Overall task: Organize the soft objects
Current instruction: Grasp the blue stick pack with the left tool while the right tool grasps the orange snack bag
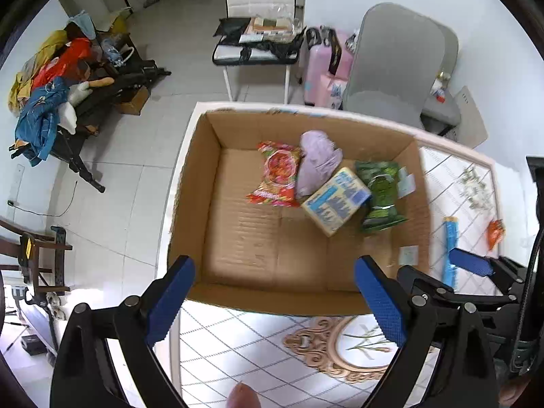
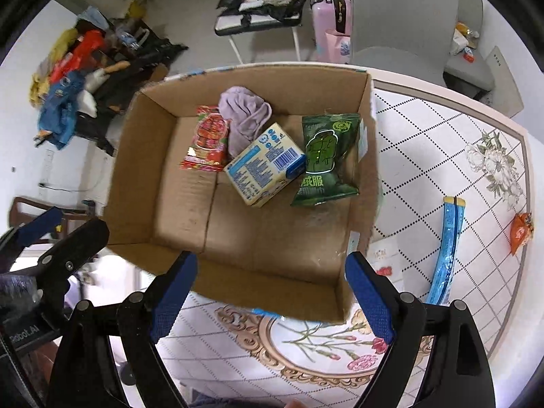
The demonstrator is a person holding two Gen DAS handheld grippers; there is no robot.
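Both grippers' fingers apart, left gripper (image 1: pixel 273 301), right gripper (image 2: pixel 272 294), above cardboard box (image 2: pixel 238 292), green packet's print (blurred leftward) (image 2: pixel 326 159).

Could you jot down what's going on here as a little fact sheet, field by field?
setting: patterned table in a cluttered room
container: open cardboard box
in box: red packet, purple cloth, tissue pack, green packet
left out on table: blue strip, orange packet
left gripper: open, holding nothing, near box edge
right gripper: open, holding nothing, near box edge
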